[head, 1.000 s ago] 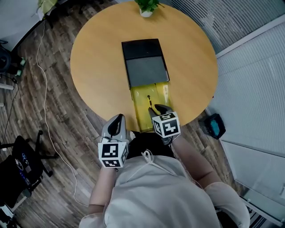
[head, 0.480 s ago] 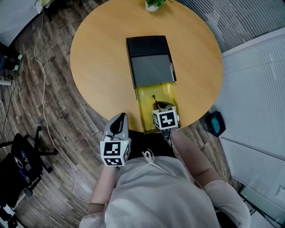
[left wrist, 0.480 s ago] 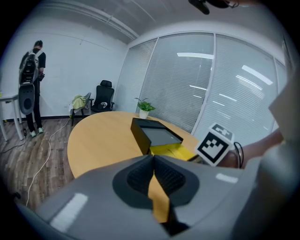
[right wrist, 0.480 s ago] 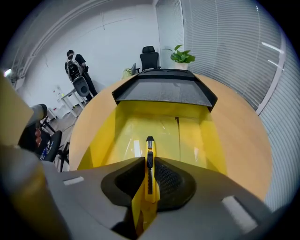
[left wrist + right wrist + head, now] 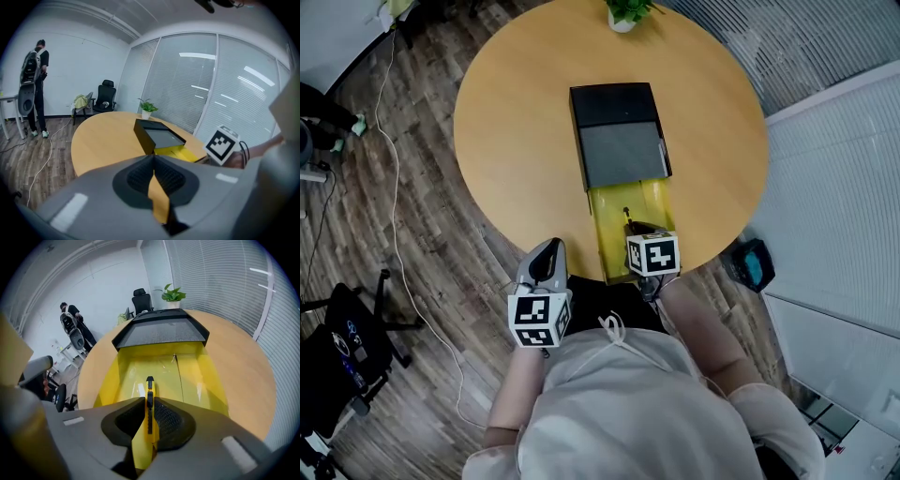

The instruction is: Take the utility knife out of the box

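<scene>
A black box point(image 5: 617, 131) lies on the round wooden table point(image 5: 516, 122), its yellow inner tray point(image 5: 609, 202) pulled out toward me. My right gripper point(image 5: 637, 231) reaches steeply down into the tray. Its jaws have just been closing and now press on a yellow utility knife point(image 5: 149, 404) with a black slider; the knife's tip pokes out past the pads above the tray floor point(image 5: 164, 371). The head view hides the knife under the gripper. My left gripper point(image 5: 547, 264) hangs shut and empty off the table's near edge, left of the tray point(image 5: 174, 152).
A potted plant point(image 5: 623, 11) stands at the table's far edge. On the floor are a black chair point(image 5: 342, 352), a white cable point(image 5: 394, 234) and a blue-black device point(image 5: 750, 263). A person point(image 5: 35, 89) stands far back in the room.
My right gripper has sunk into the yellow tray and closed its jaws on the utility knife. The left gripper has drifted slightly and stays shut.
</scene>
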`<state>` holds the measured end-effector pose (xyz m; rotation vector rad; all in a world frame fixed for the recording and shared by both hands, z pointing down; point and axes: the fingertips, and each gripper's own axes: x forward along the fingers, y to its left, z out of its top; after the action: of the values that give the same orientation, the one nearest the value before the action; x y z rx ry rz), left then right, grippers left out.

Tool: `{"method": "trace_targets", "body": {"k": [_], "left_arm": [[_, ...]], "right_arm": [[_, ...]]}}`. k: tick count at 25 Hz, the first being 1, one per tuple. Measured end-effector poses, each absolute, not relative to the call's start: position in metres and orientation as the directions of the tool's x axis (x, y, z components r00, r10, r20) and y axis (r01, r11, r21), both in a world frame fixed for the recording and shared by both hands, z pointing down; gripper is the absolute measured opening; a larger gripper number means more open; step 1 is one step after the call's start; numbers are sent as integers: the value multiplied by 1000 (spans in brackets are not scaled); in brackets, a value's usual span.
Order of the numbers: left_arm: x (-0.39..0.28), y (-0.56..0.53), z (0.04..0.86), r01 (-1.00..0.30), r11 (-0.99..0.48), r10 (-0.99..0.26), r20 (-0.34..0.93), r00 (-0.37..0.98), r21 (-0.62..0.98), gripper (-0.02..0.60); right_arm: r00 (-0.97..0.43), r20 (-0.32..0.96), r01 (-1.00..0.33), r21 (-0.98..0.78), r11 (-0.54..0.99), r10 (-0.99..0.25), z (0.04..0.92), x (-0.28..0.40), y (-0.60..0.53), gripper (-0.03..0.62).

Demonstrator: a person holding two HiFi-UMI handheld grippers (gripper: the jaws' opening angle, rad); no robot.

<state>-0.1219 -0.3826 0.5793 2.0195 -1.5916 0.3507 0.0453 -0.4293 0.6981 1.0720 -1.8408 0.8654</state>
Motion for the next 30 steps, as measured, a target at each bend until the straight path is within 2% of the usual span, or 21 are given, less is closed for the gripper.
{"method": "trace_targets", "body": {"k": [11,20,23,27,30], "left_arm": [[-110,-397,532,-961,-185,-868,424,259,208,5],[-109,-393,445,-967,-203,-933,269,239,155,5],[-109,-386,413,-967,-204,-950,207,234,155,5],[-106,-377,382,-975,-219,-964,143,223,46,5],[-106,-375,374,-975,-221,-968,120,222,25,5]], "right_arm": [[-428,751,-872,-196,449,-503,599,50,-435,64],[-515,505,-853,-218,475,-693,478,49,-430,63],[-535,437,-840,-186,509,-723,442,47,-421,63],[-561,365,-823,-155,546,-743,408,41,-413,63],[-566,333,-820,-128,558,-754,398,39,-412,63]]}}
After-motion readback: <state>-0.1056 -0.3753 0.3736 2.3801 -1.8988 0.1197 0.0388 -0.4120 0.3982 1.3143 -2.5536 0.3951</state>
